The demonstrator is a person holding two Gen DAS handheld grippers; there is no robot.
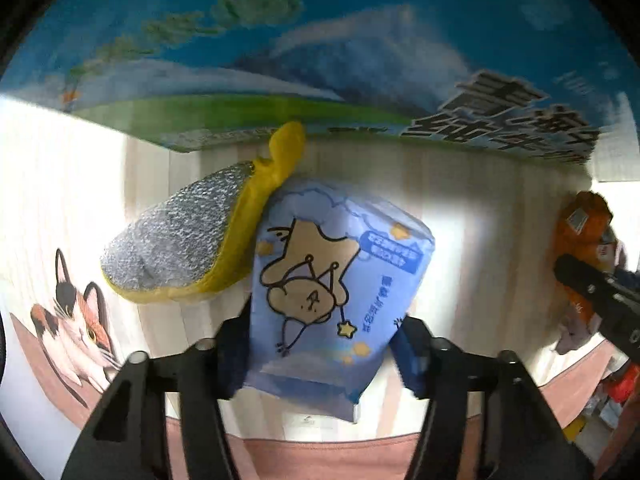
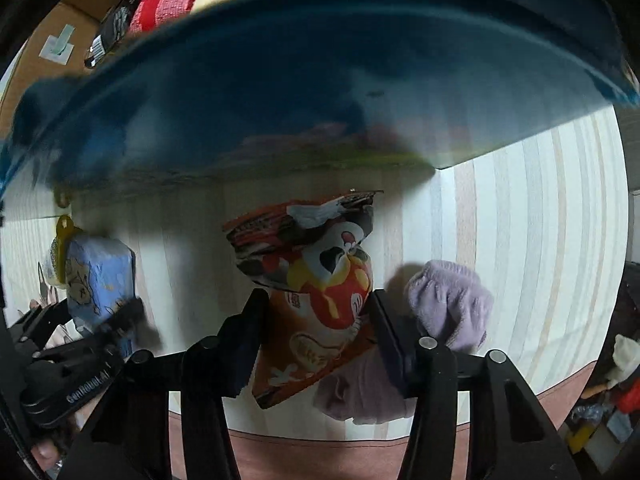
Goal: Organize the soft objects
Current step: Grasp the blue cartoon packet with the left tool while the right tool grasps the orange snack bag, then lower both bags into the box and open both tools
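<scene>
My left wrist camera looks close along the table [image 1: 480, 208]; right likewise. Shared: blue pack [image 1: 336, 280] [image 2: 100, 276], right view's 9 o'clock.

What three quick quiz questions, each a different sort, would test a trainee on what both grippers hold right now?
1. True or false: the left gripper grips the blue tissue pack.
2. Multiple choice: the right gripper grips A) the purple cloth, B) the orange snack bag, C) the yellow-edged scrub pad.
3. Fill in: the scrub pad lies against the tissue pack's ____ side in the left wrist view.

Key: 1 true; 2 B; 3 left.
</scene>
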